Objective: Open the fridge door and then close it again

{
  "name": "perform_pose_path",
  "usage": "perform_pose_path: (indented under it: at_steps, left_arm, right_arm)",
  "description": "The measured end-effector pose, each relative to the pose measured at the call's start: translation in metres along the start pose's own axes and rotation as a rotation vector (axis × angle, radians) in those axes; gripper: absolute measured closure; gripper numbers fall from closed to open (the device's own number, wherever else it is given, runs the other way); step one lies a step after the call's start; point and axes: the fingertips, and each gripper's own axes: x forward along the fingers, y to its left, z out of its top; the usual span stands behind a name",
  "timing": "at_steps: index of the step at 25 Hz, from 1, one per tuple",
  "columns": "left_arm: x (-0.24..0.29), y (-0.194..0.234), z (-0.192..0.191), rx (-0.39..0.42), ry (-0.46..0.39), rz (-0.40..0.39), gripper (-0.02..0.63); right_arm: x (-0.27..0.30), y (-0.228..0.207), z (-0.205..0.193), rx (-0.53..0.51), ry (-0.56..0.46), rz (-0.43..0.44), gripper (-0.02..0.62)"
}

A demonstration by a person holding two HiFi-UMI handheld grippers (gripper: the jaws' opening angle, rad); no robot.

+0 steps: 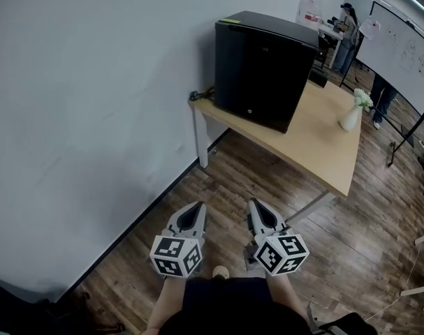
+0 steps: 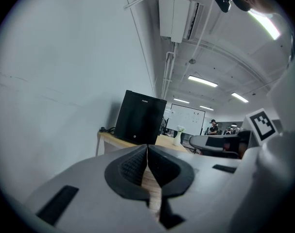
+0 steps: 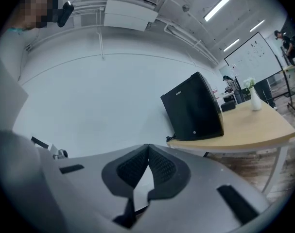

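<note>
Left gripper (image 1: pixel 197 206) and right gripper (image 1: pixel 253 203), two in all, low at 6 o'clock; jaws pressed together, nothing between them. One black fridge (image 1: pixel 264 68), door shut, on one wooden table (image 1: pixel 323 149) at 12 o'clock, well apart. One white vase (image 1: pixel 351 118) at 2 o'clock.

A pale wooden table (image 1: pixel 322 144) on white legs stood on the plank floor (image 1: pixel 232 187), well ahead of the jaws. On it sat a black fridge (image 1: pixel 262 72), a white vase (image 1: pixel 351 118) of flowers farther right, and a dark cable (image 1: pixel 200 94) at the left corner.
</note>
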Motion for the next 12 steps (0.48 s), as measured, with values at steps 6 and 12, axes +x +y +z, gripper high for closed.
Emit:
perform_pose_path:
  at_steps: [6,12]
  left_arm:
    - [0.011,0.001,-0.005,-0.018,0.018,0.036,0.601]
    - [0.018,0.004,-0.001,-0.016,0.029,0.043,0.600]
  right_arm:
    - [0.010,-0.010,-0.003,0.013,0.038,0.024,0.604]
    - [0.018,-0.013,-0.001,0.029,0.046,0.027,0.604]
